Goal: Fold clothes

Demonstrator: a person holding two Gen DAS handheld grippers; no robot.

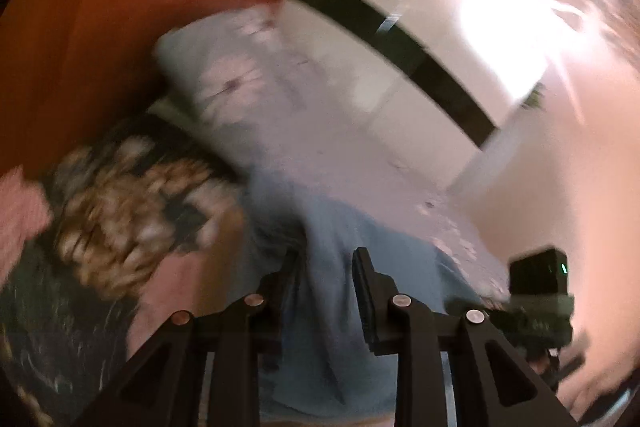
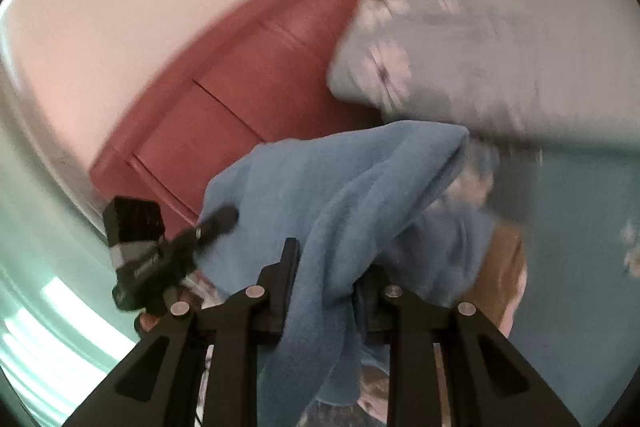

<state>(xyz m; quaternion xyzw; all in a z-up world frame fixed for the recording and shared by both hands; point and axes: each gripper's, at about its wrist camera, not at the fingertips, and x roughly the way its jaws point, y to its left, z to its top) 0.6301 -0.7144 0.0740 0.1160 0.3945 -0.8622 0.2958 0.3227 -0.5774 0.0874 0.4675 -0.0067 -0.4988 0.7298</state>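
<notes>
Both grippers are clamped on the same blue cloth (image 2: 340,187), jaws narrowly apart with fabric packed between the pads. Left gripper (image 1: 326,275): cloth fills the gap between its fingers (image 1: 366,291) and runs forward over them; the left finger is mostly buried in the fabric, the right one shows its full pad edge against the cloth. Right gripper (image 2: 328,279): a thick fold drapes over and between the fingers (image 2: 290,267), hanging down past the linkage toward the bottom of the frame; the right finger is almost fully covered. The cloth is lifted, bunched in soft ridges, spanning between the two tools. Right wrist view shows the left gripper's camera block (image 2: 136,227) at lower left, its tip touching the cloth's edge; left wrist view shows the right gripper's block (image 1: 540,291) at lower right. Behind the cloth: a pale patterned pillow (image 1: 224,75) against a red-brown headboard (image 2: 240,99). A dark garment with tan pattern (image 1: 120,211) lies heaped at left, just beside the blue cloth. Heavy motion blur in both views; finer background detail is unreadable.
</notes>
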